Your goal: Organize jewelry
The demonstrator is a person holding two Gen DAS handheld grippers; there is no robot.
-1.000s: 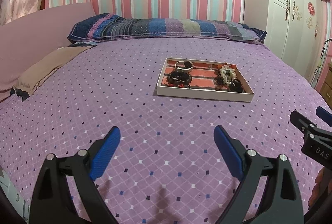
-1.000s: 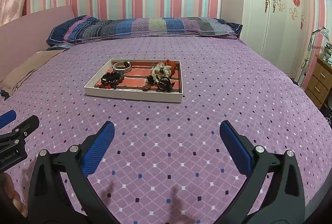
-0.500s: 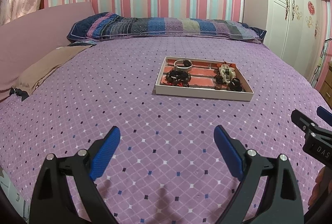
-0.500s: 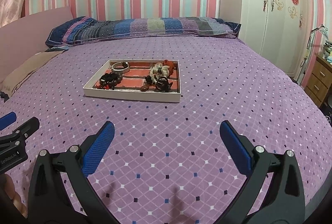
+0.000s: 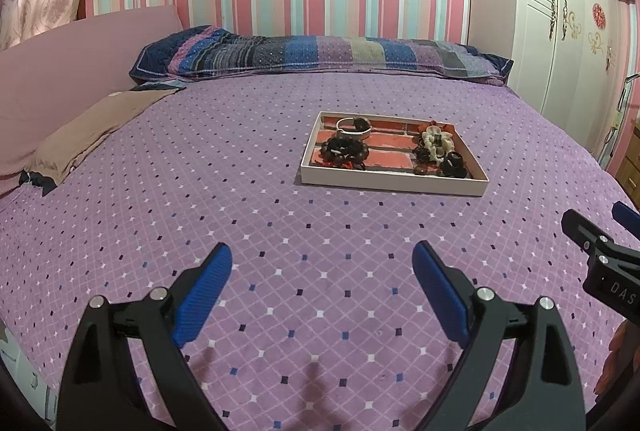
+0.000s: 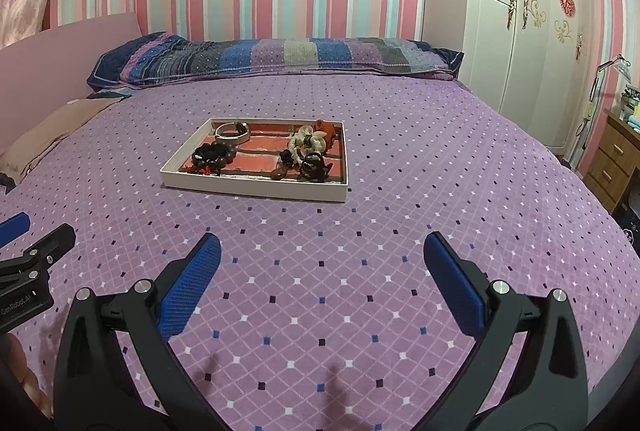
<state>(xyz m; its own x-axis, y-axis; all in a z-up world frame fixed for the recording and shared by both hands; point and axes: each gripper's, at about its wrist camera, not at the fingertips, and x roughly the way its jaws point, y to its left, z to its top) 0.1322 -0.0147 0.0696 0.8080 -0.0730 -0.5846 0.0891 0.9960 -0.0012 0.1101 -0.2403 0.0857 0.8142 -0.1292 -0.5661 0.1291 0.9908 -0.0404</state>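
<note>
Purple diamond-patterned bedding (image 5: 200, 191) is covering a wide bed, and a shallow white tray (image 5: 390, 185) is sitting on it well ahead of both grippers. Inside the tray, all of the jewelry in view is lying in clusters: a dark beaded bracelet (image 5: 342, 151) on the near left, a pale bangle (image 5: 352, 125) just behind it toward the far left corner, and a heap of cream, orange and dark pieces (image 5: 436, 149) on the right side. The middle of the tray's red-patterned floor is lying bare between those clusters. No loose piece is showing on the bedding outside the tray. The left gripper (image 5: 322, 283) is hovering low over the bedding with its blue pads spread wide and nothing between them. The right gripper (image 6: 322, 267) is hovering likewise beside it, also released and empty. Each gripper is pointing toward the tray, which is lying ahead and slightly right of the left gripper, and ahead and slightly left of the right one. The spread jaws would suit reaching in for a piece, or equally a hand that has let one go. Because everything is already lying within the tray, this arrangement fits either pieces waiting to be sorted or pieces already grouped by kind.
</note>
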